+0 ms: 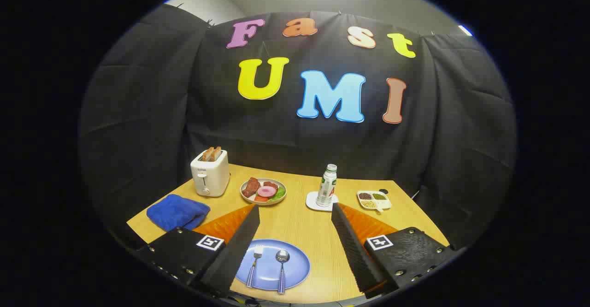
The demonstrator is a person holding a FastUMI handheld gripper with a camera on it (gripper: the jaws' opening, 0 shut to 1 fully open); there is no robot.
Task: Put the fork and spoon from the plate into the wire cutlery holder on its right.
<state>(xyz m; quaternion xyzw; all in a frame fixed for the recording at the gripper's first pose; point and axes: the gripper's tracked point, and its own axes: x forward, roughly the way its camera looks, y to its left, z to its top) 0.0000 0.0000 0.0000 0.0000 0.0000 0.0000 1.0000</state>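
Gripper view: the gripper (295,215) is held above the near edge of the wooden table (299,224), its two fingers spread wide apart and gripping nothing. The blue plate (295,263) lies on the table between the fingers, closer to the left one, whose inner edge covers part of the plate's rim. On the plate the fork (254,265) and the spoon (281,270) lie side by side, apart from each other, heads toward 12 o'clock and checked handles toward 6 o'clock; the fork sits at 9 o'clock of the spoon. Beyond the fingertips, at 12 o'clock of the blue plate, a grey plate of food (263,191) holds meat, a pink slice and green leaves. At 9 o'clock of that plate stands a white toaster (210,173) with two slices of bread showing in its slots. A folded blue cloth (177,211) lies at 7 o'clock of the toaster, just beyond the left finger. At 3 o'clock of the food plate a bottle (327,185) stands upright on a white coaster (315,202). A small white divided dish (374,199) with grains in its compartments lies at 3 o'clock of the bottle. The wire cutlery holder cannot be made out.
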